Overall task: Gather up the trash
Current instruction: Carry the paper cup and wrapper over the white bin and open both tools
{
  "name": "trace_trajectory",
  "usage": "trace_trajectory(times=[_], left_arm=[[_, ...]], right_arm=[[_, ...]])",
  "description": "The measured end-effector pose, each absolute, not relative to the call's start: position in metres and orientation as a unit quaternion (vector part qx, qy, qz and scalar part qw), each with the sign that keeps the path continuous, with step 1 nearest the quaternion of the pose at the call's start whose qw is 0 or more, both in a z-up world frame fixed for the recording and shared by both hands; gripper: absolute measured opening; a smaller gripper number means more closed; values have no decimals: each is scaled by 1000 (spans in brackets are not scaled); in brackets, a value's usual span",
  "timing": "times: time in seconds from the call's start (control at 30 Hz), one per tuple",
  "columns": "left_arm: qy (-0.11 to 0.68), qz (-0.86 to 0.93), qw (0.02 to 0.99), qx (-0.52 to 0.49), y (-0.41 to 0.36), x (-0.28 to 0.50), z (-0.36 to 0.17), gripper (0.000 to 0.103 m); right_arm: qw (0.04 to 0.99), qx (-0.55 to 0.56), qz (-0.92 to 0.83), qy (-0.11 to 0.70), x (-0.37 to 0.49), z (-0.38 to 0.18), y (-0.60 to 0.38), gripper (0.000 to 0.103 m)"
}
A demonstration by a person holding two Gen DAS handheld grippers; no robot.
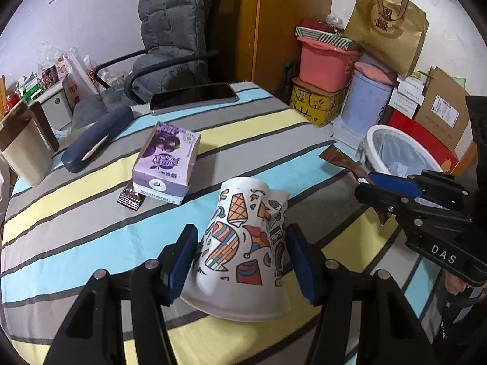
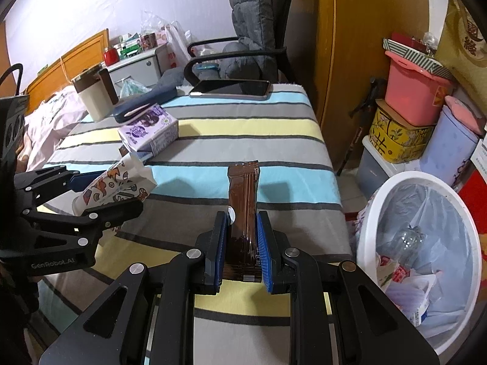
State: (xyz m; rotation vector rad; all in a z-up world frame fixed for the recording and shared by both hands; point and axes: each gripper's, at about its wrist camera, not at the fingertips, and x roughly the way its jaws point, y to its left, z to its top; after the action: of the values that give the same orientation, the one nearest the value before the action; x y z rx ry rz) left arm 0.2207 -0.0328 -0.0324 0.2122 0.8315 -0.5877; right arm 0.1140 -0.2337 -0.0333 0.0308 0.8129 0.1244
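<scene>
Left wrist view: left tool clamped on crumpled paper cup, apparently lifted off striped surface; avoid crushing.
Right wrist view: right tool pinching brown wrapper; carry to bin.

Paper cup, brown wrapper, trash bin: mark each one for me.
paper cup (image 1: 243,243), left wrist view, on its printed side wall.
brown wrapper (image 2: 243,200), right wrist view, on the middle of its upright face.
trash bin (image 2: 392,188), right wrist view, on its white rim.
</scene>
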Motion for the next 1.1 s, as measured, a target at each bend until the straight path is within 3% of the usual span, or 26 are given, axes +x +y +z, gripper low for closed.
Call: trace_trajectory(times=[0.5, 1.1], left_arm=[[365, -295, 877, 109, -63, 184, -4, 62], [349, -370, 852, 125, -171, 150, 10, 62]], right_arm=[[930, 33, 46, 362, 89, -14, -259, 22], [939, 63, -34, 336, 52, -2, -346, 22]])
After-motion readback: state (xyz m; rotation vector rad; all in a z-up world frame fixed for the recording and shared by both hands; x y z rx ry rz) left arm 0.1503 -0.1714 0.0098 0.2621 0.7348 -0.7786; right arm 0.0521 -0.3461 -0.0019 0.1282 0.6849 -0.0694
